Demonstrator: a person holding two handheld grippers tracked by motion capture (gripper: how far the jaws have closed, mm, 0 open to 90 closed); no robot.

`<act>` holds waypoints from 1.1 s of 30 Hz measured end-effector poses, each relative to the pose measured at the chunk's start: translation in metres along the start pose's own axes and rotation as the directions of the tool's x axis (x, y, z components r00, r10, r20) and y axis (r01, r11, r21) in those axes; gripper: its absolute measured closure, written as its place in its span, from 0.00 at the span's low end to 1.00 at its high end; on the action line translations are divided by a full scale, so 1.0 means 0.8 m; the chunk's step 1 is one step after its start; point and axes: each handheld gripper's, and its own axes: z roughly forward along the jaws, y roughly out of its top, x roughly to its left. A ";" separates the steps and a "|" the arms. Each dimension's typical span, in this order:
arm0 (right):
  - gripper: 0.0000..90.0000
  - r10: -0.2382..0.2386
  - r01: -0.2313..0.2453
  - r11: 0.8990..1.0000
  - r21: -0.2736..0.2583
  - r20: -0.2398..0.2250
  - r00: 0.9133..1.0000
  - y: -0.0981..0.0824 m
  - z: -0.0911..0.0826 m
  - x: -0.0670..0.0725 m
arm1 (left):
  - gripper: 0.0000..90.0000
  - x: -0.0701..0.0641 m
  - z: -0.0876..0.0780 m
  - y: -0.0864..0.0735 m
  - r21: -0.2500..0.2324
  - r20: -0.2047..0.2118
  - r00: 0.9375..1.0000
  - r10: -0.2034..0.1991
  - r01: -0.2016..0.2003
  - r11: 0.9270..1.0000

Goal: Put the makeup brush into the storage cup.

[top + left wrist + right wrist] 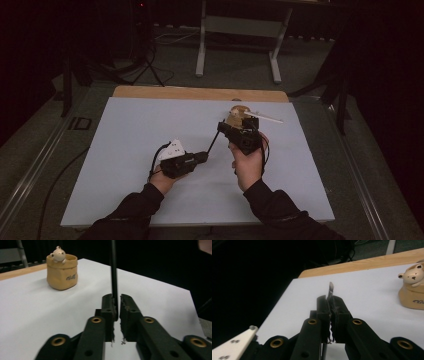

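Status: the rod (213,142) is off the table (125,150) and carried between my two claws, one at each end. It is a thin black stick, probably a pen or a brush; the tip that pokes past my right jaws in the right gripper view looks grey and slanted, but I cannot tell what it is. It has not yet gone into the pot (62,271). My judgement is that this is the remaining step, and that one claw must let go before the other can carry the rod over.

Left claw (116,305): nearly clenched. The rod (114,277) runs up and away from my jaws. It lies against the inner face of the left jaw, and a narrow gap shows on the other side. I read this as a grasp, though a light one.

Right claw (331,305): fully clenched on the rod. The jaws meet around it, and its tip (331,288) stands just clear of them, pointing ahead.

Pot position: seen from my left claw it stands ahead and to the left, well apart from the jaws. Seen from my right claw it is ahead and to the right, nearer. It sits upright on the table, with a small bear figure (412,275) leaning over its rim.
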 end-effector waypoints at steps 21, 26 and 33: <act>0.96 -0.257 0.261 0.963 0.065 -0.058 0.965 0.016 -0.011 -0.013 | 0.05 0.006 -0.025 0.033 0.066 -0.016 0.996 -0.086 0.086 0.994; 0.96 -0.298 0.303 0.950 0.072 -0.067 0.952 0.019 -0.019 -0.024 | 0.04 0.007 -0.037 0.035 0.069 0.005 0.997 -0.077 0.076 0.995; 0.96 -0.347 0.350 0.935 0.059 -0.056 0.936 0.027 -0.034 -0.041 | 0.04 0.011 -0.053 0.029 0.049 0.001 0.999 -0.046 0.046 0.998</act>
